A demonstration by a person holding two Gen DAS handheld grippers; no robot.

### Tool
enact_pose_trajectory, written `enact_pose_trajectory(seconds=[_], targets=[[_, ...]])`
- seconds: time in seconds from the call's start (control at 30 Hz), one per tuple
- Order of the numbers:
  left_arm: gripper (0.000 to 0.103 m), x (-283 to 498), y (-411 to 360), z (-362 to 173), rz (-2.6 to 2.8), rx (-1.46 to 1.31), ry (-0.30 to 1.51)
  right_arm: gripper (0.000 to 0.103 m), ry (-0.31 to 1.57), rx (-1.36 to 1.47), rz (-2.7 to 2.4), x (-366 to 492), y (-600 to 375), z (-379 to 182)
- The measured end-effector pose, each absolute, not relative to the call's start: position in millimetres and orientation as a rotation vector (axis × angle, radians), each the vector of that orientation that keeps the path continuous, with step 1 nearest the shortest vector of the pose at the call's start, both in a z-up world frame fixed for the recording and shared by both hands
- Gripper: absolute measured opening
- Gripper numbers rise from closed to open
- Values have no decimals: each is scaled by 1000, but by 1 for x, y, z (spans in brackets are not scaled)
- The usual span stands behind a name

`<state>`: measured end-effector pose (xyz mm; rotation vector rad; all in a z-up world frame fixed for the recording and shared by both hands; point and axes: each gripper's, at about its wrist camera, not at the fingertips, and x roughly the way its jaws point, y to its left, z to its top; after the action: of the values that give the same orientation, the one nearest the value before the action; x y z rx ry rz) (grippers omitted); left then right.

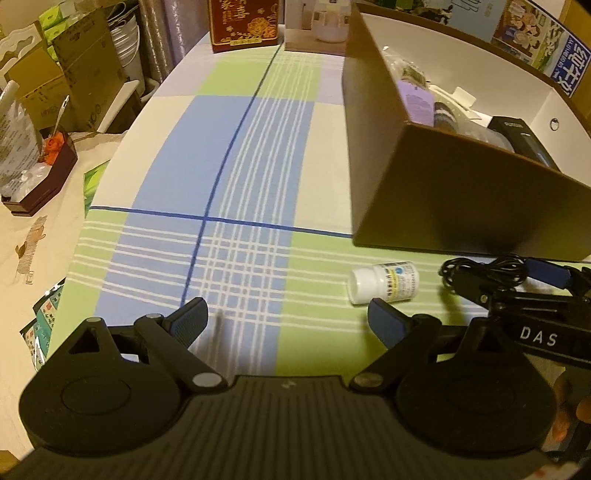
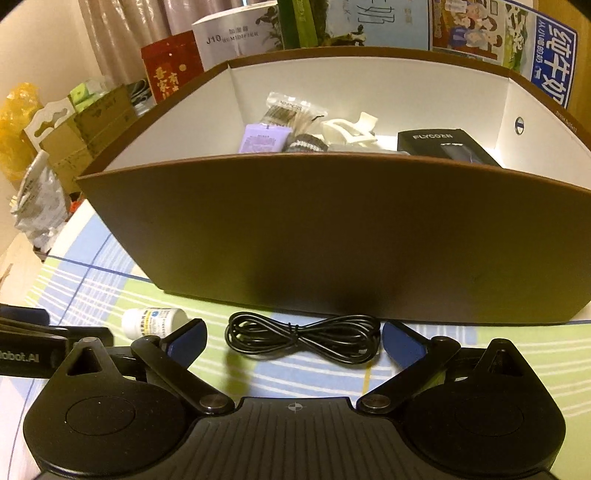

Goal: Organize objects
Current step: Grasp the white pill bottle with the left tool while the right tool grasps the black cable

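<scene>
A small white pill bottle [image 1: 384, 282] lies on its side on the checked cloth, just beyond my left gripper's right finger; it also shows at the lower left of the right wrist view [image 2: 153, 321]. My left gripper [image 1: 288, 319] is open over bare cloth. A coiled black cable [image 2: 303, 338] lies on the cloth before the brown box [image 2: 332, 236], between the open fingers of my right gripper [image 2: 293, 338]. In the left wrist view the cable [image 1: 484, 275] sits under the right gripper's blue fingertip [image 1: 546, 275]. The box holds several items, including a black carton [image 2: 443, 146] and a purple packet [image 2: 260, 138].
A red gift box [image 1: 243, 24] and a white carton [image 1: 317, 22] stand at the table's far end. Cardboard boxes [image 1: 85, 70] and a dark tray [image 1: 40, 173] with a bag crowd the left side. Printed cartons [image 2: 517, 40] rise behind the brown box.
</scene>
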<state>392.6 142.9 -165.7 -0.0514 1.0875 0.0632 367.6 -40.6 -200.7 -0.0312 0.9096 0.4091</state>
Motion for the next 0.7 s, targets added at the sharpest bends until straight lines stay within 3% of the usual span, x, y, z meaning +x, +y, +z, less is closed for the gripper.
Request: enact_pose_trajectory(seconds=[0.7], targets=[[91,395,125,-167,-9,-76,1084,92,933,-52,352,364,-62,-200]])
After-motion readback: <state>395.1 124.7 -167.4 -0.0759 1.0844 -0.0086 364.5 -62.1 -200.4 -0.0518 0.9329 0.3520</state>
